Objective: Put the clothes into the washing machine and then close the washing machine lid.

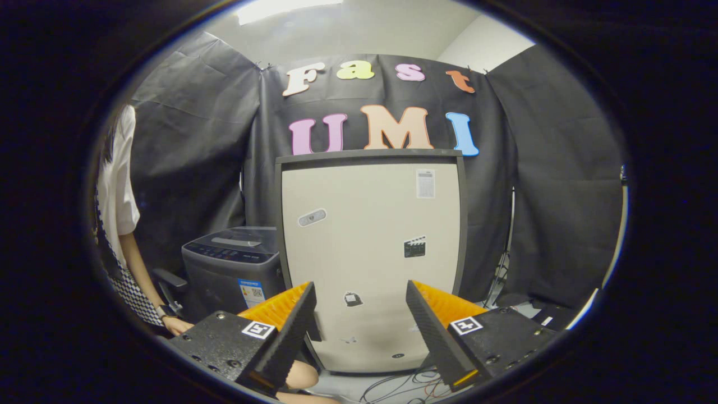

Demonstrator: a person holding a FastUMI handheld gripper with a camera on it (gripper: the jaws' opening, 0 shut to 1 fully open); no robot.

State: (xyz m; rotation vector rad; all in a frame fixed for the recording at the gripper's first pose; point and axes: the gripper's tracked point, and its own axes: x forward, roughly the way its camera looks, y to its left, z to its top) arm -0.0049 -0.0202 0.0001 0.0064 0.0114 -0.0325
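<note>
The tool [362, 314] is spread wide, its ridged fingers [291, 331] gripping nothing. Beyond them stands a tall beige cabinet [370, 247], smooth-faced, dark-framed, dotted with small stickers. Just left of it sits the washer [233, 266], a boxy grey top-loader, its glossy lid [238, 241] down. A person in a white top [118, 196] stands beside it. Cables [404, 387] lie tangled on the pale floor; creased black cloth walls the booth.

light: bright ceiling panel [289, 10] (overexposed) | focus: sharp | edges: fisheye-bent, dim
</note>
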